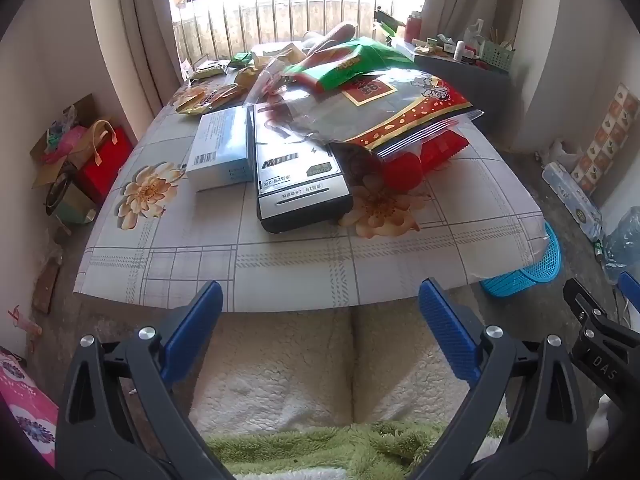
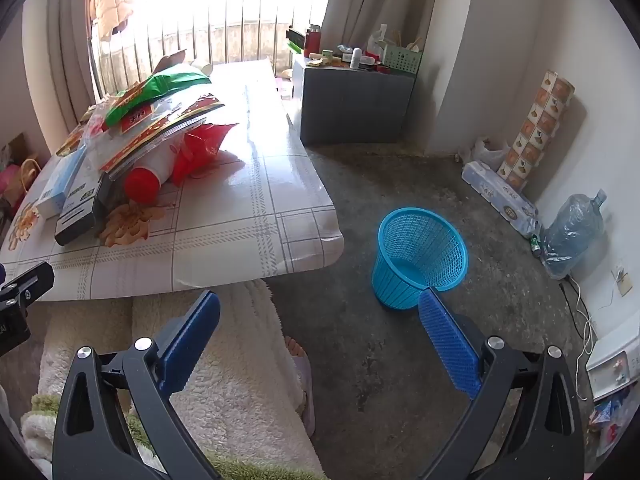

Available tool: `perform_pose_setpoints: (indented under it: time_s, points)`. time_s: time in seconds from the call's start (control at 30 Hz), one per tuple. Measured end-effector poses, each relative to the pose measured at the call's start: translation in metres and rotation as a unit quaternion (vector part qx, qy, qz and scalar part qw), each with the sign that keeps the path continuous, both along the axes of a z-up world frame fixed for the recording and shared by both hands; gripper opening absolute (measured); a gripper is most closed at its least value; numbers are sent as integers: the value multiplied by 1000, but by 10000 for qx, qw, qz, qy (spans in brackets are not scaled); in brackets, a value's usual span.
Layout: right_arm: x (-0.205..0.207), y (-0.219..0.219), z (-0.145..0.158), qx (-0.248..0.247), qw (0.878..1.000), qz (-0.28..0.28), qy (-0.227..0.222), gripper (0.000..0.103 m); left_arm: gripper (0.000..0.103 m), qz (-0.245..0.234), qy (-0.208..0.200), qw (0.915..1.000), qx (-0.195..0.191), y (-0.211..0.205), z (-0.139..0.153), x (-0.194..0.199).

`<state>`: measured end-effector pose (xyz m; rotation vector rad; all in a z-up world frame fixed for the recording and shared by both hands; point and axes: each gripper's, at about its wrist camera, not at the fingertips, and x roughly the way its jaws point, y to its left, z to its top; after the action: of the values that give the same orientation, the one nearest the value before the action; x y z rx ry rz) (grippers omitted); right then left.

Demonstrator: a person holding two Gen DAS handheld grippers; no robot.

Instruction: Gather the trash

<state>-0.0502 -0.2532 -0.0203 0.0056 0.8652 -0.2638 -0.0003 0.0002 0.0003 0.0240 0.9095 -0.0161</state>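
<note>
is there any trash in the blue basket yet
No, in the right wrist view the blue basket stands on the floor beside the table and its bare bottom shows through the open top.

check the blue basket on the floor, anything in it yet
Empty: the blue basket stands upright beside the table, its bare bottom showing through the open top.

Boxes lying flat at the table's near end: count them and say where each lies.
2. The pale blue box lies nearest the left edge; the black-and-silver box lies right beside it, its far end under the snack bags. More may be hidden beneath that pile.
</note>
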Motion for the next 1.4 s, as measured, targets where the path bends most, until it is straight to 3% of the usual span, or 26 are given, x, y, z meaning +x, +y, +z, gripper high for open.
perform_pose_setpoints:
  time_s: [1.4]
  points:
    - [2,1,5,58,10000,21,3,97,94,-1,82,10000,-20,0,0,0]
